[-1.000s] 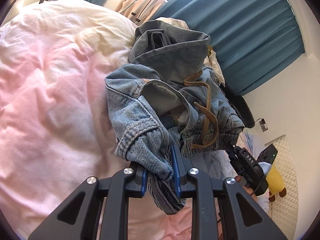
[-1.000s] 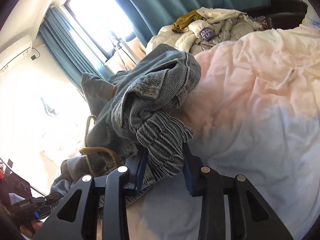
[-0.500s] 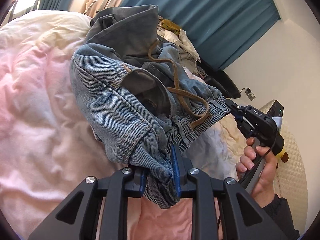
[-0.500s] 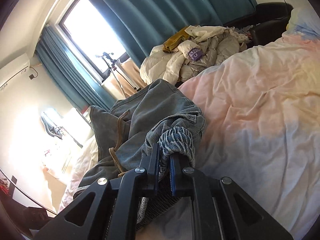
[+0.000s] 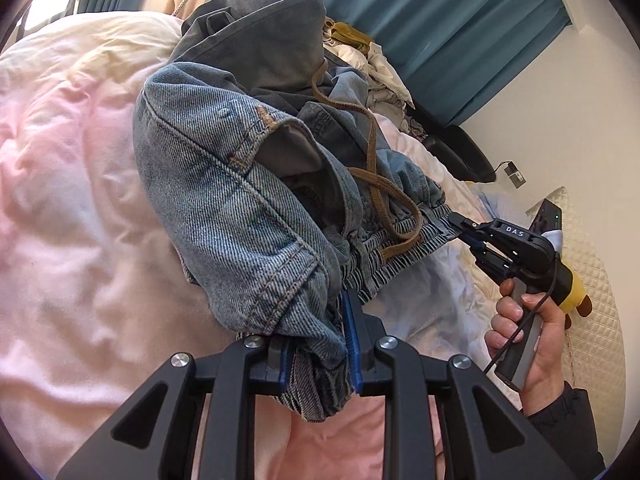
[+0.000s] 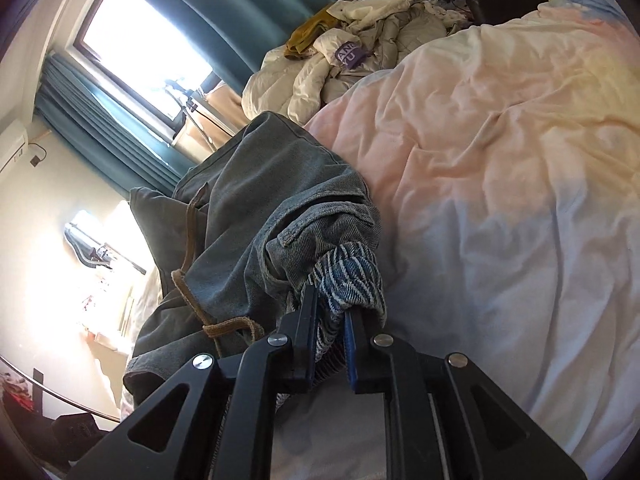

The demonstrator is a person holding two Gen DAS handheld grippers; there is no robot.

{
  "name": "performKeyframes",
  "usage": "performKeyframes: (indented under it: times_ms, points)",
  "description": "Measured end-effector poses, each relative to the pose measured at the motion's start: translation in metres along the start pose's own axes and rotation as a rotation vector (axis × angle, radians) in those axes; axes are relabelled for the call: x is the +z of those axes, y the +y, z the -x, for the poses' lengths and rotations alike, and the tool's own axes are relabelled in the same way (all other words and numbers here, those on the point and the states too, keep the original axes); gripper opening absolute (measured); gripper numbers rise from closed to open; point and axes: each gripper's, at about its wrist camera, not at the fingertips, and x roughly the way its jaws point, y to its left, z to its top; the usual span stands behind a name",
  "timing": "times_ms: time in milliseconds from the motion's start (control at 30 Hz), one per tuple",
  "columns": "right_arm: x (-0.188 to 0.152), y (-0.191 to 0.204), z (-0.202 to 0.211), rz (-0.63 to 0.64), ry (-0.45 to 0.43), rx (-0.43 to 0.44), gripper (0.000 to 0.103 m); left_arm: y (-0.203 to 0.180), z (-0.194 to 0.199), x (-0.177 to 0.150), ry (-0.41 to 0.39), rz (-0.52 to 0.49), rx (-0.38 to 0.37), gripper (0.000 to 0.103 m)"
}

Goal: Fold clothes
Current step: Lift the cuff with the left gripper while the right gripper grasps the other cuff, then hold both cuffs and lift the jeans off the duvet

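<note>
Light-blue denim trousers (image 5: 240,200) with an elastic waistband and a brown drawstring (image 5: 384,196) hang bunched above the pink-and-white duvet (image 5: 60,240). My left gripper (image 5: 316,340) is shut on one end of the waistband. My right gripper (image 6: 330,320) is shut on the other end of the waistband (image 6: 352,276); it also shows in the left wrist view (image 5: 460,224), held in a hand at the right. The trousers (image 6: 256,216) drape down between the two grippers.
A heap of cream, grey and mustard clothes (image 6: 360,40) lies beyond the bed by the teal curtains (image 5: 460,20). A bright window (image 6: 140,48) is at the left. A yellow plush toy (image 5: 576,296) and quilted pillow (image 5: 600,320) lie at the bed's right.
Both grippers have lifted the trousers and pulled the waistband apart, so it stretches between them. The right gripper's jaws closed from wide around the waistband to clamped tight.
</note>
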Motion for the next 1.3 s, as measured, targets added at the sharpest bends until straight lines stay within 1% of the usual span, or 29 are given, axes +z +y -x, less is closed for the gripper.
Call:
performKeyframes:
  times_ms: [33, 100, 167, 233, 300, 333, 367, 400, 467, 533, 600, 767, 833, 900, 933, 967, 1000, 1033, 1067, 1100, 1133, 1200, 1267, 1300]
  points:
    - [-0.002, 0.0, 0.003, -0.002, 0.015, -0.008, 0.013, 0.0, -0.001, 0.0, 0.001, -0.001, 0.003, 0.021]
    - [-0.008, -0.003, 0.007, -0.018, 0.059, -0.052, 0.014, 0.001, -0.001, 0.0, 0.002, 0.0, 0.01, 0.021]
    - [-0.013, -0.008, 0.014, -0.041, 0.072, -0.063, 0.014, 0.0, -0.001, 0.0, 0.002, 0.002, 0.015, 0.021]
    - [-0.013, -0.016, 0.02, -0.083, 0.056, -0.059, 0.017, -0.004, -0.004, -0.001, 0.001, 0.0, 0.023, 0.021]
    - [-0.011, -0.024, 0.024, -0.127, 0.023, -0.034, 0.04, -0.005, -0.006, -0.002, 0.001, -0.003, 0.029, 0.021]
    - [-0.009, -0.027, 0.024, -0.142, 0.001, -0.007, 0.047, -0.005, -0.006, -0.002, 0.002, -0.003, 0.031, 0.021]
    - [-0.007, -0.029, 0.022, -0.153, -0.016, 0.009, 0.061, -0.004, -0.007, -0.002, 0.003, -0.002, 0.032, 0.021]
    - [-0.005, -0.031, 0.02, -0.157, -0.029, 0.016, 0.07, -0.004, -0.007, -0.002, 0.004, 0.0, 0.034, 0.021]
    - [-0.002, -0.031, 0.011, -0.141, -0.045, 0.025, 0.071, -0.003, -0.007, -0.003, 0.004, 0.001, 0.037, 0.021]
    - [0.001, -0.031, 0.003, -0.125, -0.061, 0.033, 0.071, -0.002, -0.008, -0.004, 0.006, 0.003, 0.038, 0.021]
    - [0.001, -0.03, -0.009, -0.099, -0.052, 0.049, 0.071, -0.001, -0.009, -0.005, 0.008, 0.005, 0.038, 0.021]
    - [-0.008, -0.029, -0.047, -0.033, 0.03, -0.015, 0.071, 0.001, -0.011, -0.005, 0.013, 0.016, 0.04, 0.021]
    - [-0.011, -0.029, -0.056, -0.045, 0.028, -0.037, 0.071, 0.004, -0.012, -0.005, 0.015, 0.027, 0.038, 0.021]
    - [-0.01, -0.023, -0.056, -0.031, 0.011, -0.024, 0.071, 0.005, -0.013, -0.004, 0.014, 0.036, 0.036, 0.021]
    - [-0.01, -0.02, -0.056, -0.024, 0.002, -0.017, 0.068, 0.006, -0.013, -0.004, 0.014, 0.038, 0.036, 0.021]
    - [-0.009, -0.014, -0.053, -0.022, -0.01, 0.002, 0.058, 0.006, -0.013, -0.004, 0.013, 0.039, 0.036, 0.021]
    - [-0.008, -0.005, -0.047, -0.003, -0.039, 0.011, 0.052, 0.007, -0.013, -0.005, 0.013, 0.04, 0.032, 0.021]
    - [-0.006, 0.004, -0.04, 0.016, -0.067, 0.02, 0.049, 0.007, -0.013, -0.005, 0.012, 0.041, 0.025, 0.021]
    - [-0.006, 0.014, -0.034, 0.05, -0.098, 0.025, 0.043, 0.007, -0.013, -0.005, 0.012, 0.041, 0.019, 0.021]
    - [-0.005, 0.024, -0.029, 0.084, -0.129, 0.029, 0.034, 0.008, -0.014, -0.005, 0.013, 0.044, 0.016, 0.021]
    - [-0.005, 0.033, -0.023, 0.116, -0.157, 0.031, 0.033, 0.008, -0.014, -0.005, 0.014, 0.047, 0.013, 0.021]
    - [-0.009, 0.035, -0.03, 0.108, -0.141, -0.025, 0.024, 0.008, -0.014, -0.005, 0.014, 0.052, 0.007, 0.021]
    - [-0.013, 0.032, -0.036, 0.088, -0.127, -0.088, 0.018, 0.007, -0.014, -0.007, 0.01, 0.055, 0.008, 0.021]
    - [-0.015, 0.027, -0.037, 0.071, -0.138, -0.106, 0.016, 0.006, -0.013, -0.007, 0.007, 0.054, 0.009, 0.021]
